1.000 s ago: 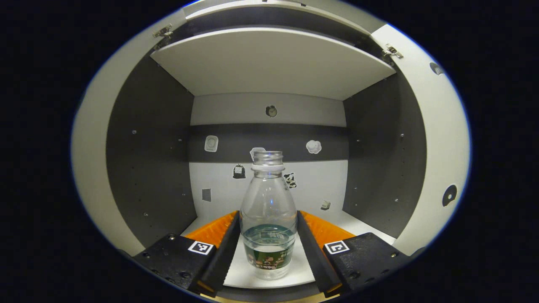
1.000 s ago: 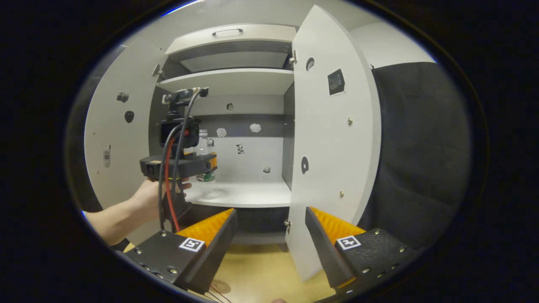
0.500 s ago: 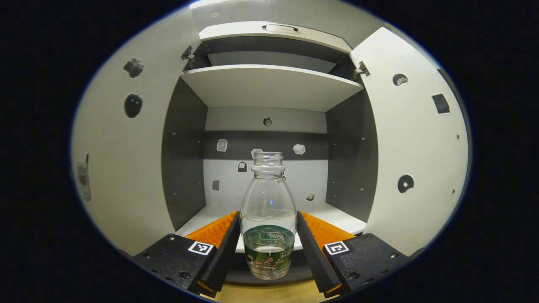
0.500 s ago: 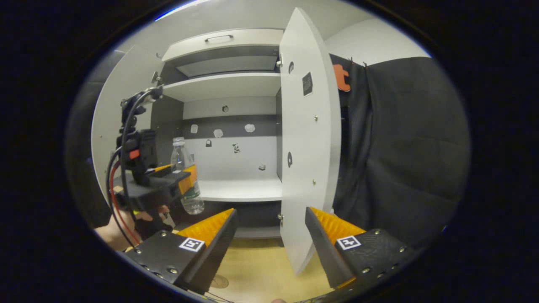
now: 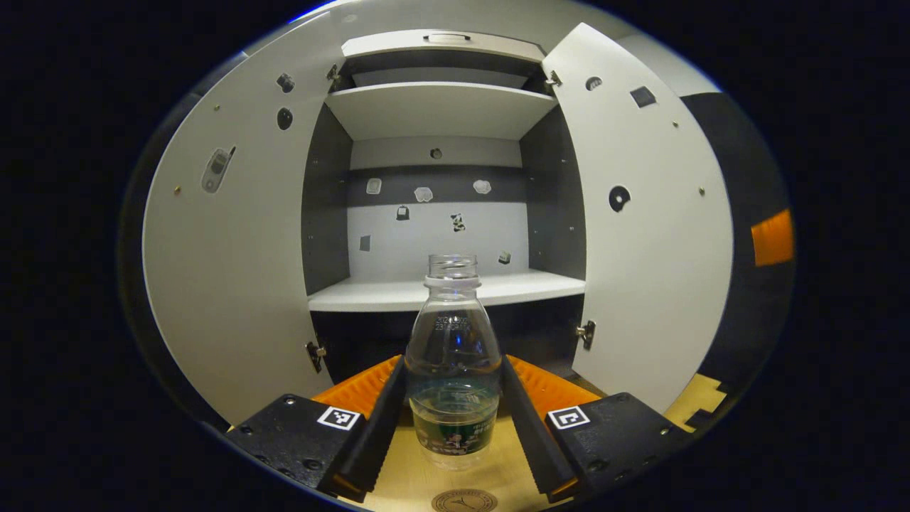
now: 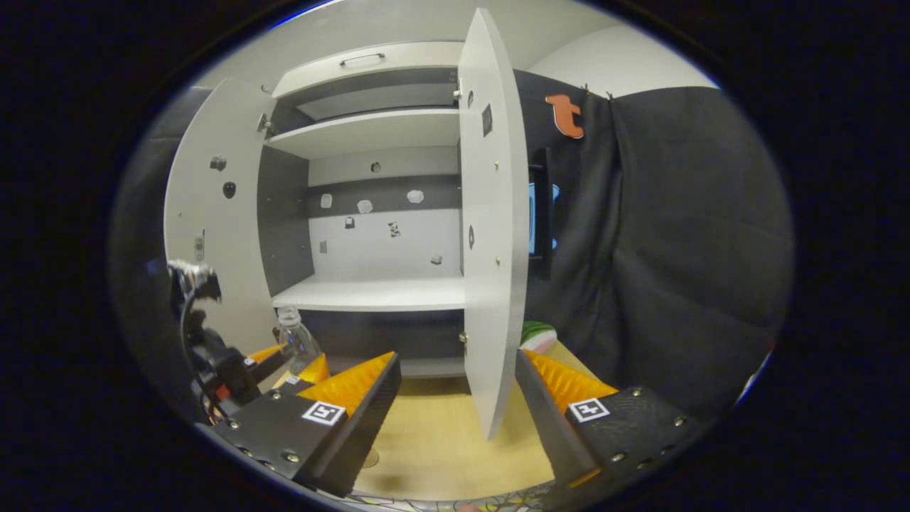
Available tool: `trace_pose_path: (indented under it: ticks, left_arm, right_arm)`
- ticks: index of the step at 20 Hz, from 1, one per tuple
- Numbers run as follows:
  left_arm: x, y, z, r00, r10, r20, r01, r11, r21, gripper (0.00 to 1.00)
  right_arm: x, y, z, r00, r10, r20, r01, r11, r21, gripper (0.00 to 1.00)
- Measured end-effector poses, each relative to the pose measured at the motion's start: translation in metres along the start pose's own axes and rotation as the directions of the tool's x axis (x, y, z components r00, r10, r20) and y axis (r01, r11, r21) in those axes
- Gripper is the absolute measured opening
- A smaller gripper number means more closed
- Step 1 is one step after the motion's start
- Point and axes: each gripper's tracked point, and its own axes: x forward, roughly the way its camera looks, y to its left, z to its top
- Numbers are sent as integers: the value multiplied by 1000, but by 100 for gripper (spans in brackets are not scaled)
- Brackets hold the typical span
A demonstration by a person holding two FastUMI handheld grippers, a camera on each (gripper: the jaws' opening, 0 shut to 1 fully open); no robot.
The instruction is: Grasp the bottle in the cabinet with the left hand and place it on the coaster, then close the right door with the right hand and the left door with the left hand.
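Note:
A clear, capless bottle (image 5: 453, 355) with a green label and a little water stands upright between the fingers of my left gripper (image 5: 453, 371), which is shut on it. It hangs outside the cabinet, low over the wooden table. A round coaster (image 5: 464, 500) lies just below and in front of it. In the right gripper view the bottle (image 6: 296, 341) and left gripper (image 6: 274, 359) show at lower left. My right gripper (image 6: 458, 398) is open and holds nothing. It faces the right door (image 6: 490, 235), which is seen edge-on. Both the right door and the left door (image 5: 234, 270) stand open.
The cabinet's lower shelf (image 5: 441, 291) is bare, with small stickers on its back wall. A green and pink object (image 6: 538, 334) lies on the table (image 6: 441, 441) behind the right door. A screen (image 6: 540, 220) hangs on the black cloth wall.
My left gripper has drawn the bottle back out of the cabinet and down towards the table, so the coaster now shows beneath it. The right gripper has shifted so the right door appears edge-on.

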Motion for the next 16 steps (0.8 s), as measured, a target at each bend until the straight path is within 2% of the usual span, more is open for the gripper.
trace_pose_path:
  ticks: [8,16]
  left_arm:
    - [-30,-19,-96,996,11,-86,-12,1000,-9,82]
    - [-25,-11,-151,989,40,-141,-48,997,-54,81]
  right_arm:
    - [-13,-21,-42,997,-18,-73,16,999,-37,98]
    - [-11,-19,-78,987,1,-163,-9,999,-49,97]
